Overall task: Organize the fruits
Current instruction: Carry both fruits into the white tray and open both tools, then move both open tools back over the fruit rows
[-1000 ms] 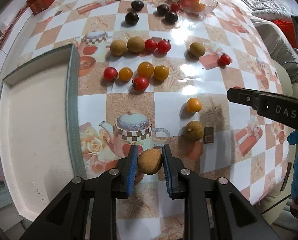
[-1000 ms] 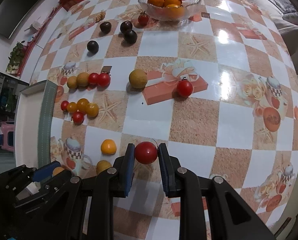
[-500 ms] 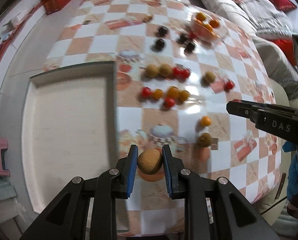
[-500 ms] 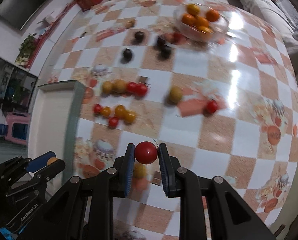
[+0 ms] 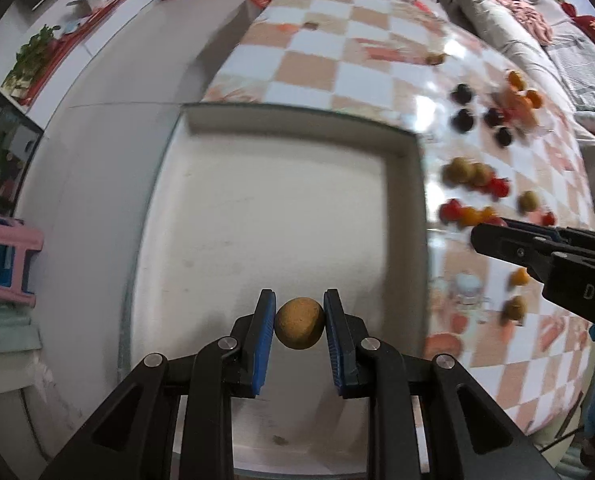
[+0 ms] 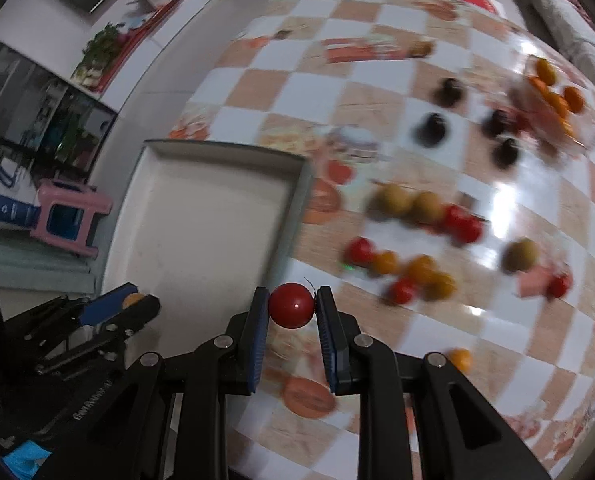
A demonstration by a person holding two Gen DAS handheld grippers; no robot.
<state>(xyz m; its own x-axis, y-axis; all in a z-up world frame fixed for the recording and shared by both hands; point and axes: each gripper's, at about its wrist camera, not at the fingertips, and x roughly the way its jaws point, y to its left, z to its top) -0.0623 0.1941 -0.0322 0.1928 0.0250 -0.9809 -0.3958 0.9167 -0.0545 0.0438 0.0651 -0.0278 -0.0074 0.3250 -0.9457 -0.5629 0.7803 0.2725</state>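
1. The left gripper [image 5: 299, 322] grips a round tan-brown fruit [image 5: 299, 328] between its blue pads; the jaws are narrow, both pads pressing on the fruit.
2. This fruit hangs above the near part of the white tray [image 5: 281, 120], whose bare floor fills the view behind it.
3. The right gripper [image 6: 291, 306] clamps a red cherry tomato [image 6: 291, 305], jaws narrow, pads touching both its sides.
4. The tomato sits over the checkered tablecloth [image 6: 377, 92], just beside the tray's right wall.
5. Loose fruits lie right of the tray: tan, red and orange ones [image 6: 413, 240] nearer, dark ones [image 6: 433, 128] farther.
6. A glass bowl [image 6: 553, 100] of orange fruits stands far right, blurred.
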